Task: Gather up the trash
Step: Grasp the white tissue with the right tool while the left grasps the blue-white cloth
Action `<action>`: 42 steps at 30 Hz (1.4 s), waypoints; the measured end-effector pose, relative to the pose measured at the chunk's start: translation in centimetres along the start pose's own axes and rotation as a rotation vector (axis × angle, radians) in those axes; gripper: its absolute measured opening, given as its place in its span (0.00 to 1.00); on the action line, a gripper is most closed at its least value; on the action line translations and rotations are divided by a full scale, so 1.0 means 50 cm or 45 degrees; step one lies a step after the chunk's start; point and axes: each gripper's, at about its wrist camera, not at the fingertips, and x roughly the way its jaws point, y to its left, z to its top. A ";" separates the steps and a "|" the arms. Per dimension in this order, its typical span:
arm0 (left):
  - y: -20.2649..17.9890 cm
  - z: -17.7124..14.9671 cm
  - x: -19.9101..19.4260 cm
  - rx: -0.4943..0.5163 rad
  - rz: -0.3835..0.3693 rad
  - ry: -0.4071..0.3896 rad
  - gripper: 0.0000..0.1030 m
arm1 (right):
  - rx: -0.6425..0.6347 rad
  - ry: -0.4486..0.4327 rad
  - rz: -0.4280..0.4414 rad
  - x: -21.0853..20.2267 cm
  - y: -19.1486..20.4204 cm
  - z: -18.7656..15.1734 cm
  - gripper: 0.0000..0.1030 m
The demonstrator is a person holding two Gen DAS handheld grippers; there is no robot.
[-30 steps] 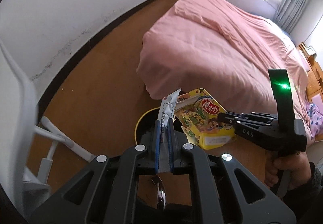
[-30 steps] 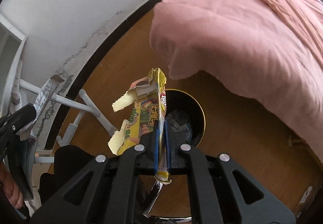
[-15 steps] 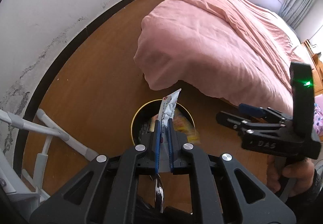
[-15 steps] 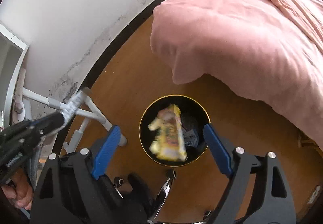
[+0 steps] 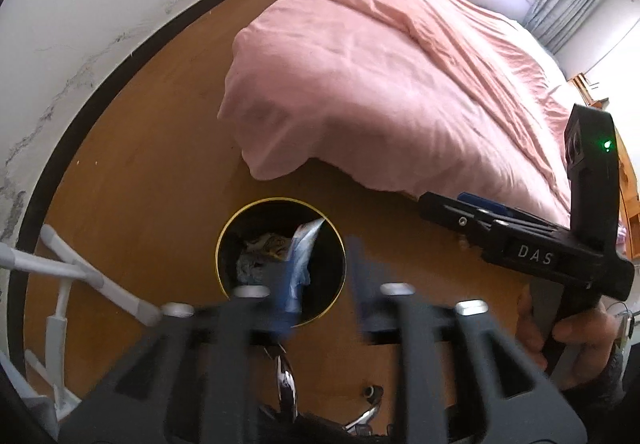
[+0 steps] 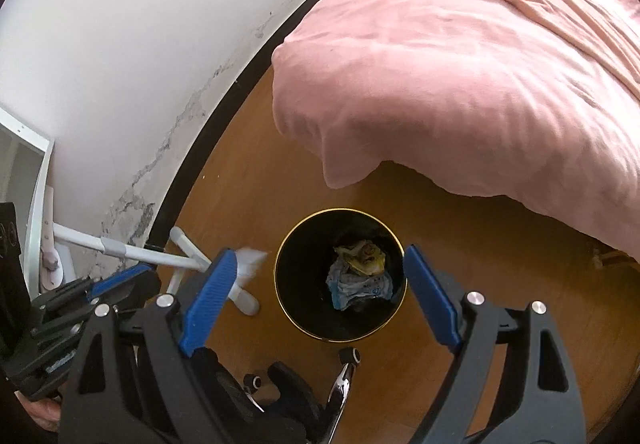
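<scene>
Blue pads are showing nearest to the lens in both wrist views. The left gripper is opening its jaws right now, blurred by the motion, and a white and blue wrapper is sitting between them, leaning on the left-side pad and hanging over the mouth of the bin; I judge that it is being released, because the other pad is standing clear of it. The right gripper is holding its fingers wide apart with nothing between them, and it is pointing down at the same bin. Just beyond both tools, the black bin with a gold rim is standing on the wooden floor, and crumpled trash, yellow and pale blue, is lying at its bottom. To the side, a white stand is resting on the floor by the wall. Farther away, the pink bedcover is hanging down over the bed edge, near the bin but not touching it. What could be going wrong from here: the wrapper is light and it may be sticking to the pad, so it could be carried away when the hand is lifting, or it could be drifting sideways and landing on the floor beside the rim. The two tools are also working close together above one small opening, so they could be bumping.
</scene>
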 end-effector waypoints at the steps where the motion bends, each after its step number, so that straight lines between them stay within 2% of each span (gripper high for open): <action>1: -0.002 -0.001 -0.007 0.003 0.012 -0.020 0.54 | -0.001 -0.007 -0.003 -0.007 0.000 0.000 0.80; 6: 0.000 -0.011 -0.057 0.022 0.030 -0.080 0.56 | -0.012 -0.021 -0.002 -0.026 0.014 -0.007 0.80; 10: 0.015 -0.031 -0.125 0.021 0.072 -0.145 0.66 | -0.042 -0.013 0.063 -0.050 0.054 -0.011 0.80; 13: 0.030 -0.052 -0.197 0.011 0.114 -0.216 0.75 | -0.124 -0.028 0.118 -0.080 0.122 -0.013 0.80; 16: 0.062 -0.086 -0.290 -0.021 0.152 -0.309 0.85 | -0.243 -0.036 0.205 -0.111 0.222 -0.018 0.83; 19: 0.116 -0.138 -0.396 -0.079 0.252 -0.413 0.88 | -0.416 -0.039 0.294 -0.129 0.349 -0.032 0.85; 22: 0.205 -0.223 -0.519 -0.196 0.448 -0.511 0.89 | -0.609 -0.018 0.393 -0.131 0.509 -0.064 0.85; 24: 0.265 -0.283 -0.581 -0.291 0.578 -0.535 0.89 | -0.722 0.010 0.449 -0.125 0.612 -0.097 0.85; 27: 0.364 -0.387 -0.670 -0.478 0.767 -0.549 0.90 | -0.903 0.057 0.516 -0.113 0.763 -0.170 0.85; 30: 0.462 -0.507 -0.751 -0.690 0.908 -0.553 0.90 | -1.084 0.100 0.566 -0.106 0.898 -0.256 0.85; 32: 0.507 -0.573 -0.789 -0.788 0.983 -0.549 0.90 | -1.180 0.121 0.585 -0.100 0.968 -0.301 0.85; 37: 0.593 -0.702 -0.851 -0.950 1.043 -0.547 0.90 | -1.412 0.166 0.615 -0.091 1.132 -0.436 0.85; 42: 0.630 -0.747 -0.852 -1.006 1.022 -0.528 0.90 | -1.555 0.171 0.597 -0.070 1.236 -0.519 0.85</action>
